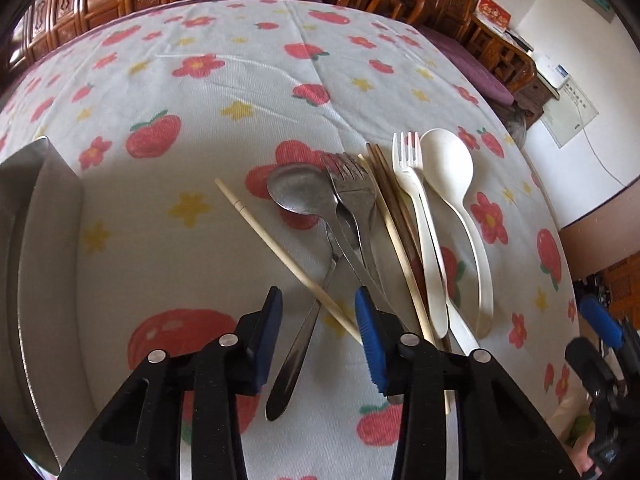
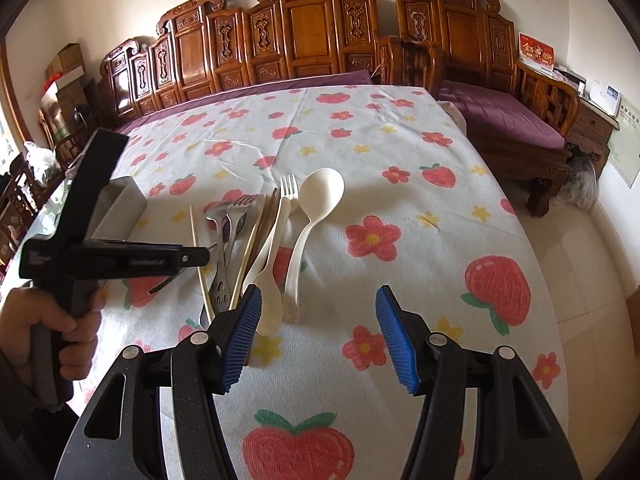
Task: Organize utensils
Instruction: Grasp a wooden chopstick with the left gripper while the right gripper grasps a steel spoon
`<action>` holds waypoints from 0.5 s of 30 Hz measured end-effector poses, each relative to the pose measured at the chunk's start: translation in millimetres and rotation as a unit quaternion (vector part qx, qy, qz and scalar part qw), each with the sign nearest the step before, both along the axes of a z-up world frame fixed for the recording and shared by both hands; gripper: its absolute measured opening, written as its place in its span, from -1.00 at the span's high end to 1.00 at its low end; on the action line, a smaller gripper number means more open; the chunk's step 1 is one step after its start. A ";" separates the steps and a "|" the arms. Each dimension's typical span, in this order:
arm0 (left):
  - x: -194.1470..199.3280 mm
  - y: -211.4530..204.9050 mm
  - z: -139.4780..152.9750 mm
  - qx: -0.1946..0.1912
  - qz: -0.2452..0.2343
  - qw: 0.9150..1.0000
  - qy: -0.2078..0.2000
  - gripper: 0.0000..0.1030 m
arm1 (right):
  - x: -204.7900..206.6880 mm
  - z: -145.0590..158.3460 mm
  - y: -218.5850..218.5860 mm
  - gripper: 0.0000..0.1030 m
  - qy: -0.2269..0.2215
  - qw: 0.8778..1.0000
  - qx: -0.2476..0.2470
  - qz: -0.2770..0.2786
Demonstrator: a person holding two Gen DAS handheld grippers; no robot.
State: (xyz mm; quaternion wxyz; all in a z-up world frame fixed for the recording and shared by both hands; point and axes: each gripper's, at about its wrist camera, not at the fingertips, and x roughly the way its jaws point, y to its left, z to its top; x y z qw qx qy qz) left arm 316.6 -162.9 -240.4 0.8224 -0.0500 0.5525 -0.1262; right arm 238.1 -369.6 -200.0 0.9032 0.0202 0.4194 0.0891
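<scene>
Table (image 2: 460,208), floral cloth: utensils (image 1: 360,220), steel tray (image 1: 36,280).

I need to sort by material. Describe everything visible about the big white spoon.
The big white spoon looks like matte cream plastic, one piece: a deep rounded bowl and a long curved handle widening at its end. It lies flat on the flowered tablecloth, bowl facing up and away, rightmost in the pile, beside the white fork. No gripper touches it.

Carved wood sofa (image 2: 312,36) w/ purple cushion (image 2: 508,116); cream wall (image 2: 100,4); daylight.
</scene>
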 end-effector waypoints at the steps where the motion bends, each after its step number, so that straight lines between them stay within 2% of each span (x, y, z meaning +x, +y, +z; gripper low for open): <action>1: 1.3 -0.5 -0.1 0.000 0.002 1.000 0.001 0.39 | -0.3 -0.1 -0.1 -0.20 0.000 1.000 0.001 0.000; 2: 2.2 -1.1 0.5 0.004 0.003 1.000 0.001 0.43 | -0.1 -0.2 0.2 -0.20 0.000 1.000 0.000 0.000; 4: 4.7 -1.9 0.9 0.011 0.005 1.000 0.003 0.68 | 0.1 0.0 0.5 -0.20 0.001 1.000 0.000 0.001; 5: 4.5 -0.7 1.2 0.013 0.008 1.000 0.005 0.74 | -0.1 0.1 0.6 -0.20 0.001 1.000 -0.001 0.001; 6: 3.4 2.6 1.2 0.005 0.012 1.000 0.011 0.83 | -0.2 0.4 0.7 -0.20 0.001 1.000 0.000 0.001; 9: 2.0 13.6 -0.1 -0.020 0.022 0.999 0.020 0.89 | -1.0 0.6 1.5 -0.20 -0.001 1.000 -0.002 0.003; 15: -10.6 28.1 10.8 -0.036 0.024 0.999 0.005 0.92 | -3.8 0.4 8.3 -0.20 -0.001 1.000 -0.011 0.010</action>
